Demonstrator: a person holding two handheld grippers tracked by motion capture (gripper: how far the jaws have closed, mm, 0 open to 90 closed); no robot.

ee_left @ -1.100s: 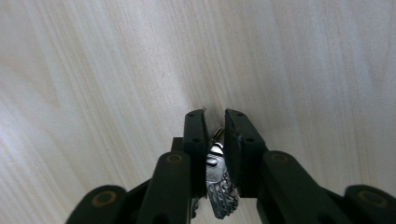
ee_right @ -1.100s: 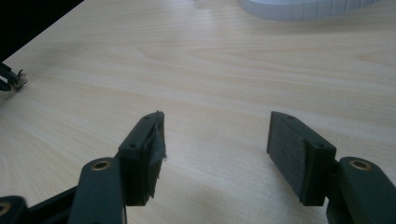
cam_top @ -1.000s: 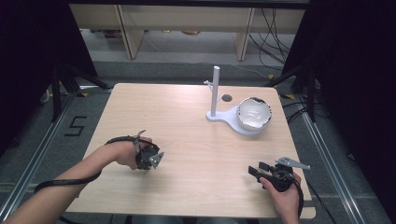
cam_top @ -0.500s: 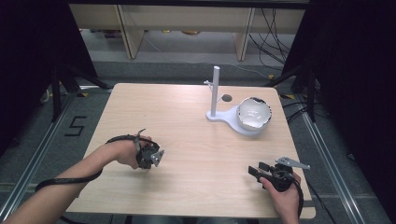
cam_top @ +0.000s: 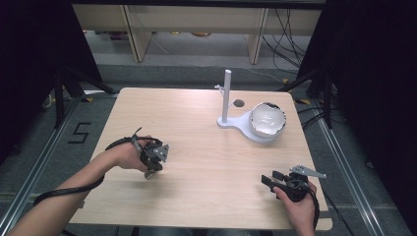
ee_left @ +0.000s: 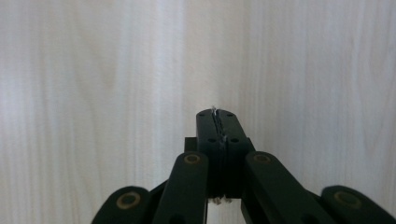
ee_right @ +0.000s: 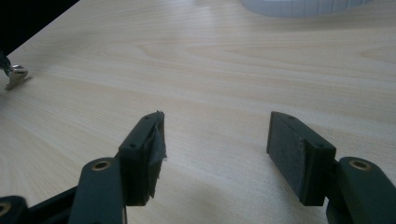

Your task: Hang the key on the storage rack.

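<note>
My left gripper points down at the wooden table left of centre, held by a hand with a cable trailing along the forearm. In the left gripper view its jaws are pressed together over bare wood with nothing between them. My right gripper lies low near the front right corner and points left. It stands open, with only table surface between the pads.
A white stand with an upright post sits at the back right, and a white bowl rests on its base. A dark round spot lies beside the post. A small metal piece shows at the left edge of the right gripper view.
The left hand and its gripper have shifted slightly over the table. The right hand has stayed where it was.
</note>
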